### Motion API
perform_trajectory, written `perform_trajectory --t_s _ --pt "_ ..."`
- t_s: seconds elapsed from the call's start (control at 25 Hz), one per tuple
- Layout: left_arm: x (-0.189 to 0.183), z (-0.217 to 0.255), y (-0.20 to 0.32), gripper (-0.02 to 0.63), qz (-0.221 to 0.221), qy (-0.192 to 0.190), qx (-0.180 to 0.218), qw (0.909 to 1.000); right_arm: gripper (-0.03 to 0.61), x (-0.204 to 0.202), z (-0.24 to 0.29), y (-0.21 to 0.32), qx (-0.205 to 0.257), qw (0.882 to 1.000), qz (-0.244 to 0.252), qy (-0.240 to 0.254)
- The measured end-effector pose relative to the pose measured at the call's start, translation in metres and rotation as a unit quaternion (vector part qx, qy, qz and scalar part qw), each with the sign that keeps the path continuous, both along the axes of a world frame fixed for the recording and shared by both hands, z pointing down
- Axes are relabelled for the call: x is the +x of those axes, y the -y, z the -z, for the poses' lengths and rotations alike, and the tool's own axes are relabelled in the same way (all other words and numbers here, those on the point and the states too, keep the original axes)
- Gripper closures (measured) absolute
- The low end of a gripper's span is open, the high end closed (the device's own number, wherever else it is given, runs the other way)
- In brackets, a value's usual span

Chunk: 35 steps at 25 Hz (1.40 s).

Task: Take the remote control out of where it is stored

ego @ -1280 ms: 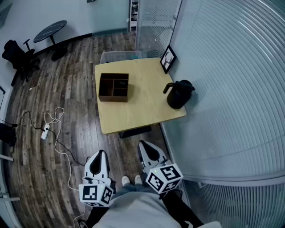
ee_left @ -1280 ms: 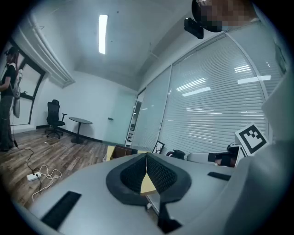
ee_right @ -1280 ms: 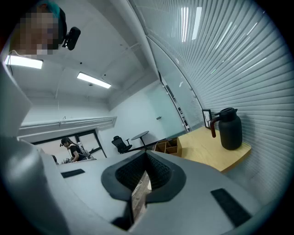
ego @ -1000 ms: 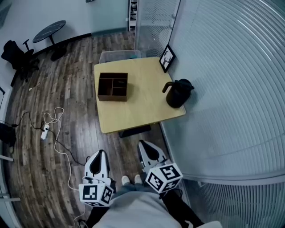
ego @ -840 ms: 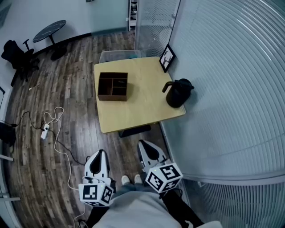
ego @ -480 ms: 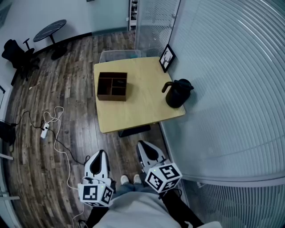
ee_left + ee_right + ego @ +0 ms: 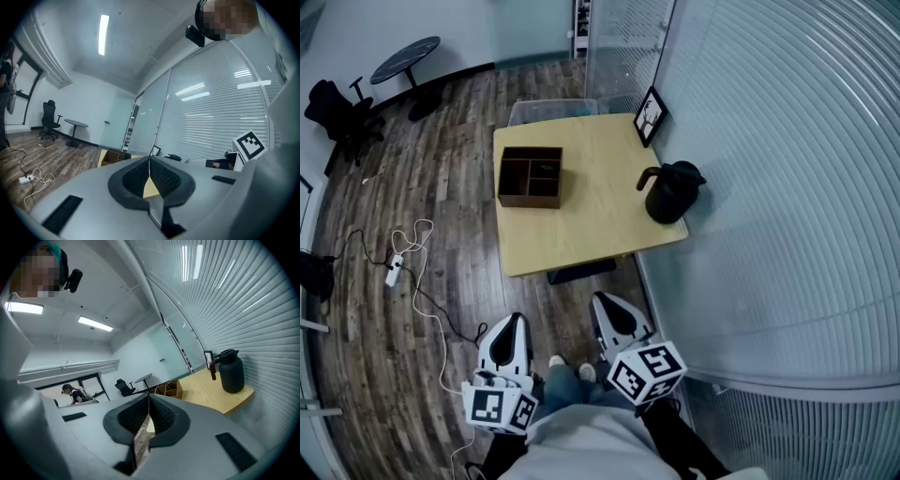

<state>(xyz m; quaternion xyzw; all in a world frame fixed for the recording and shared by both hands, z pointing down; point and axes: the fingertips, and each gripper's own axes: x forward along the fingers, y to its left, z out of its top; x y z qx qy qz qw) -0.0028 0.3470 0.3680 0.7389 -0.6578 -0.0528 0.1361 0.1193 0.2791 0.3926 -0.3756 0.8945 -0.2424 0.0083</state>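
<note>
While both grippers hang well short of the table [image 7: 591, 225], the head view shows the task barely begun. The left gripper [image 7: 514, 322] and right gripper [image 7: 604, 302] sit low by the person's legs, over the wooden floor [image 7: 441, 234], near the table's near edge but apart from it. On the table stand a brown compartment box [image 7: 530, 176], a black jug [image 7: 669, 194] and a small picture frame [image 7: 652, 115]. No remote control can be made out from here. My guess is that it lies in one of the box's compartments, but they are too small and dark to tell.

From the left gripper view, the fingers of the left gripper [image 7: 149, 174] are pressed together with nothing between them. The box [image 7: 111, 157] lies far ahead at the table's corner.

From the right gripper view, the fingers of the right gripper [image 7: 148, 414] likewise meet tip to tip and carry nothing. The jug [image 7: 229, 371] and the box [image 7: 168, 389] stand well ahead on the table.

All the work is left to do: reach the table, find the remote in its storage, part one pair of fingers, grasp it and lift it out.
</note>
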Motion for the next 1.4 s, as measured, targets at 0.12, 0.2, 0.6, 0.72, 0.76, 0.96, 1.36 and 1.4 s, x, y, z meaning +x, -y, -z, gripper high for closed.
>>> perform_trajectory --t_s 0.12,0.2,0.6,0.72,0.76,0.96,1.36,1.4 --pt "0.001 -0.002 0.008 0.604 0.002 0.010 -0.006 0.9999 0.574 0.000 0.000 0.008 0.000 1.000 -0.003 0.001" --pt "-0.001 -0.003 0.018 0.604 0.003 0.014 -0.007 0.9999 0.574 -0.001 0.001 0.016 0.004 1.000 -0.005 0.001" --pt "-0.031 -0.006 0.090 0.604 -0.011 0.023 0.001 0.9997 0.574 -0.034 -0.002 0.087 0.001 1.000 -0.017 0.006" --pt "-0.043 -0.005 0.117 0.604 -0.019 0.021 0.007 0.9996 0.574 -0.046 -0.003 0.114 -0.003 1.000 -0.020 0.007" --pt "-0.046 -0.006 0.126 0.604 -0.024 0.019 0.008 0.9995 0.574 -0.050 -0.004 0.122 -0.003 1.000 -0.023 0.005" --pt "-0.062 -0.009 0.163 0.604 -0.042 0.021 0.008 0.9989 0.574 -0.064 -0.004 0.157 -0.008 0.999 -0.042 0.000" --pt "-0.080 -0.017 0.207 0.604 -0.067 0.013 -0.002 0.9977 0.572 -0.092 -0.008 0.195 -0.011 0.998 -0.055 0.010" --pt "-0.080 -0.017 0.209 0.604 -0.068 0.018 -0.001 0.9975 0.572 -0.093 -0.009 0.197 -0.011 0.998 -0.055 0.008"
